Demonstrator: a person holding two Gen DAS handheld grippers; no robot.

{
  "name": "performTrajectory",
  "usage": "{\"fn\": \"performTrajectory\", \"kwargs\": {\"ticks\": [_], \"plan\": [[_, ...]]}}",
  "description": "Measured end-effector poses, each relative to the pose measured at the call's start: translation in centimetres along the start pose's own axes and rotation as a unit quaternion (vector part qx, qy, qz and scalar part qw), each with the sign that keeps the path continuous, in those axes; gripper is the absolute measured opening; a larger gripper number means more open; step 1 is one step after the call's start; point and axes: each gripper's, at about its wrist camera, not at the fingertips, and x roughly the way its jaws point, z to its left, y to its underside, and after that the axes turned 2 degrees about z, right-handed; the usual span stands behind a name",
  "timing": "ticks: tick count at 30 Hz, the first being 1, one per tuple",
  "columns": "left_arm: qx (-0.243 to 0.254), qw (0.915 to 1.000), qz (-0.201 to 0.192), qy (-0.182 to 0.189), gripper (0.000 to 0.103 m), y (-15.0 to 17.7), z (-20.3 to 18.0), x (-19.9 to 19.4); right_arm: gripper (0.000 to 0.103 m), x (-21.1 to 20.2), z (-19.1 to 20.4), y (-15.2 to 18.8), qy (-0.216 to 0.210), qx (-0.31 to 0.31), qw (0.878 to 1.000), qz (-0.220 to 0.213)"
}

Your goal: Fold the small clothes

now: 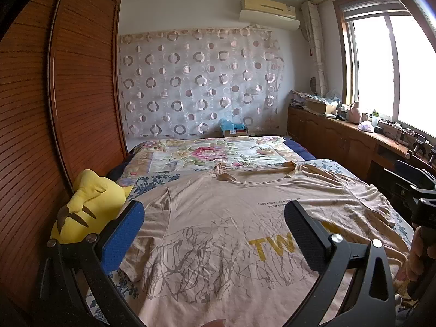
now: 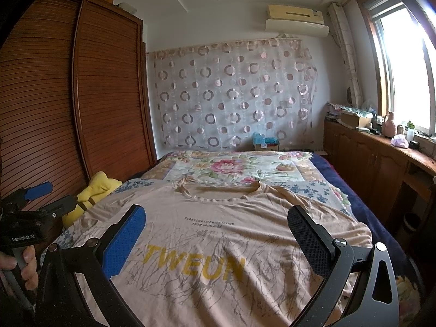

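Observation:
A beige T-shirt (image 1: 218,218) (image 2: 223,234) lies spread flat on the bed, front up, collar toward the far end, with yellow letters and a grey branch print. My left gripper (image 1: 215,234) hovers open above the shirt's left half, nothing between its fingers. My right gripper (image 2: 218,241) hangs open over the shirt's middle and right half, also empty. In the right wrist view the left gripper (image 2: 38,201) shows at the left edge, held by a hand (image 2: 24,267). The shirt's hem lies below both views.
A yellow plush toy (image 1: 87,207) (image 2: 92,190) rests at the bed's left edge against the wooden wardrobe (image 1: 54,109). A floral quilt (image 1: 207,155) covers the far end of the bed. A wooden cabinet (image 2: 381,158) with clutter runs under the window on the right.

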Motion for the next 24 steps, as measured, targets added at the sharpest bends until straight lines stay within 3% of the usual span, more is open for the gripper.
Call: {"fn": "performTrajectory", "kwargs": {"ticks": [10,24], "plan": [[0.001,1.0000,0.003,0.000,0.103,0.0,-0.1,0.1,0.103,0.1,0.0,0.0,-0.004,-0.001,1.000,0.001],[-0.004,0.9979,0.065,-0.009,0.103,2.9,3.7,3.8,0.103,2.9,0.1,0.4,-0.042,-0.021,0.997,0.060]]}}
